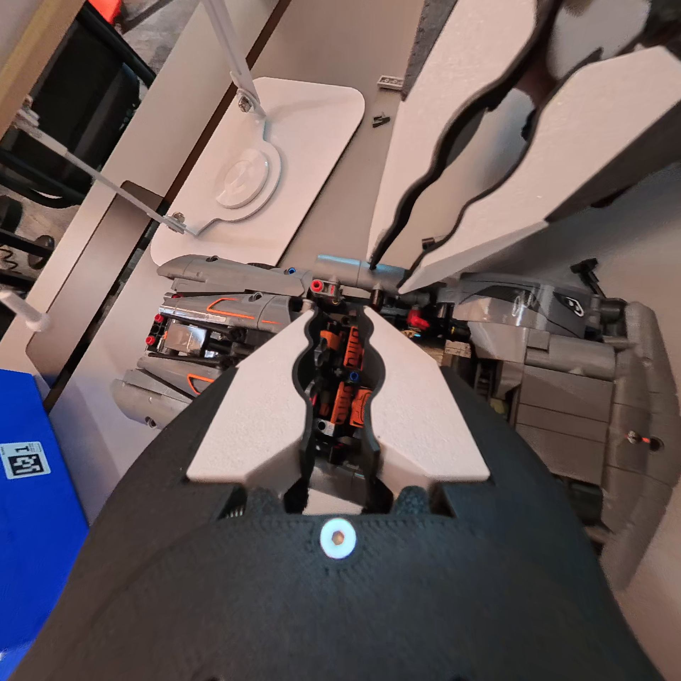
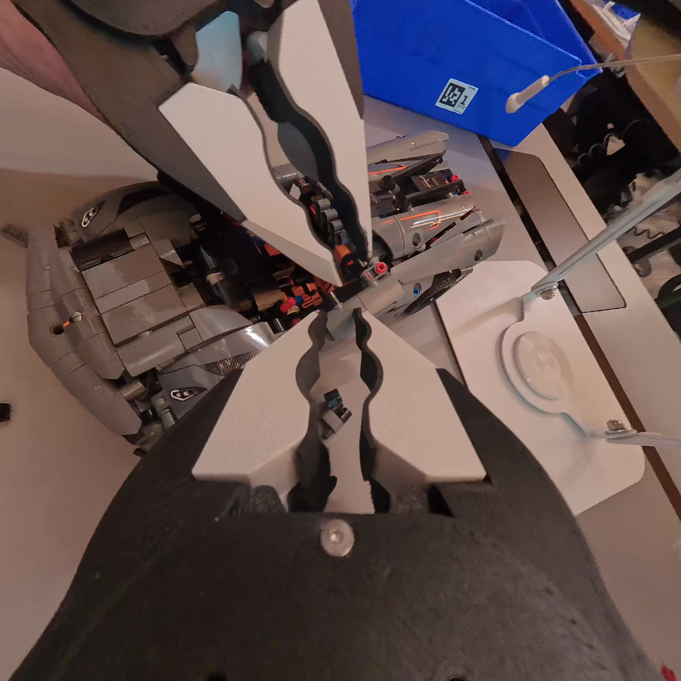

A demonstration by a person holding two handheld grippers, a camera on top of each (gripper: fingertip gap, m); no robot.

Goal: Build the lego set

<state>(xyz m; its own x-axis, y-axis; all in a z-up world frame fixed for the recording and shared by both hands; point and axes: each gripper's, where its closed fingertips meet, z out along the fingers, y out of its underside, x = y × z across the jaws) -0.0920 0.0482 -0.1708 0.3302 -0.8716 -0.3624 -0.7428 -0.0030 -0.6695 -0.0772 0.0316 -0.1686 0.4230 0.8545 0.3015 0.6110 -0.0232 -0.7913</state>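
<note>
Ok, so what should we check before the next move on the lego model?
1. The lego model rests flat on the table: ok.
2. The left gripper points into the model's orange middle, jaws apart: ok.
3. The right gripper has its tips at the grey panel on the model's edge: ok.
4. Is the right gripper really pinching that panel: cannot tell.
5. The two grippers are clear of each other: ok, though their tips are very close.
6. The small grey-and-blue piece seen between the right gripper's fingers, held or lying on the table: cannot tell.
</note>
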